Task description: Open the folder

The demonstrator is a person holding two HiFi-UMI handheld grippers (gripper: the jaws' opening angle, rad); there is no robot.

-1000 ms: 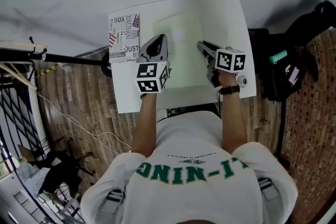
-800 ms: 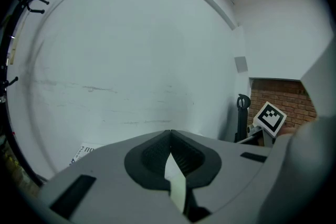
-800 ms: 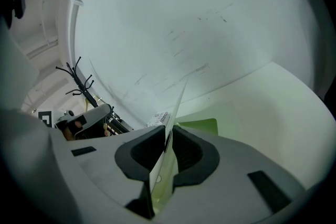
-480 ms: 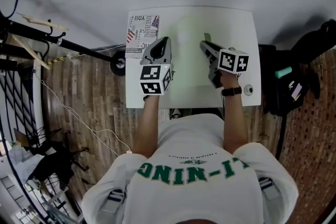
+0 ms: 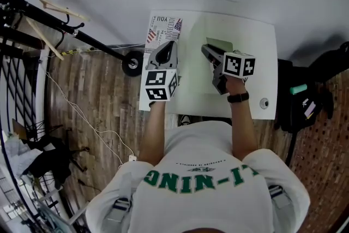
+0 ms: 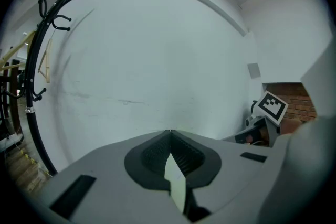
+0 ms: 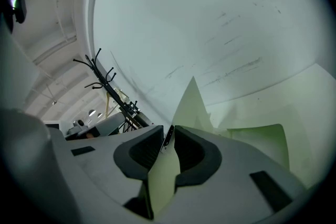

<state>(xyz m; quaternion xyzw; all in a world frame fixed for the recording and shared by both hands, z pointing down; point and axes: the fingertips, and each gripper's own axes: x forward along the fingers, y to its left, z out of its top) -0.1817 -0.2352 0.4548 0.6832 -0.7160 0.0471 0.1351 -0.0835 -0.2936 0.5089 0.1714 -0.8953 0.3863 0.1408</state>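
— Starting with the head view: where does the folder (image 5: 197,71) lie?

— On the white table (image 5: 256,52), pale green, filling the middle from near the far edge towards the near edge. A printed leaflet (image 5: 163,31) sits at the table's far left corner, just beside it.

— And the grippers there?

— The left gripper (image 5: 170,44) has its tips at the folder's left edge, next to the leaflet. The right gripper (image 5: 205,48) reaches in from the right, its tips over the folder's far part, where a darker green leaf (image 5: 221,45) stands up off the sheet below. How either pair of jaws stands is too small to read from above.

— Then the left gripper view?

— The left gripper (image 6: 170,134) has its jaws pressed together on a thin pale edge of the folder (image 6: 175,181), which runs down between the dark pads. Beyond is the pale wall, a black coat rack (image 6: 39,44) at the left, and the right gripper's marker cube (image 6: 272,106) at the right.

— And the right gripper view?

— The right gripper (image 7: 169,132) is likewise clamped, its jaws together on a green leaf of the folder (image 7: 164,173). That leaf passes between the pads and rises past them to a point. Another green leaf (image 7: 262,140) lies lower to the right on the table. The coat rack (image 7: 107,84) shows far off at the left.
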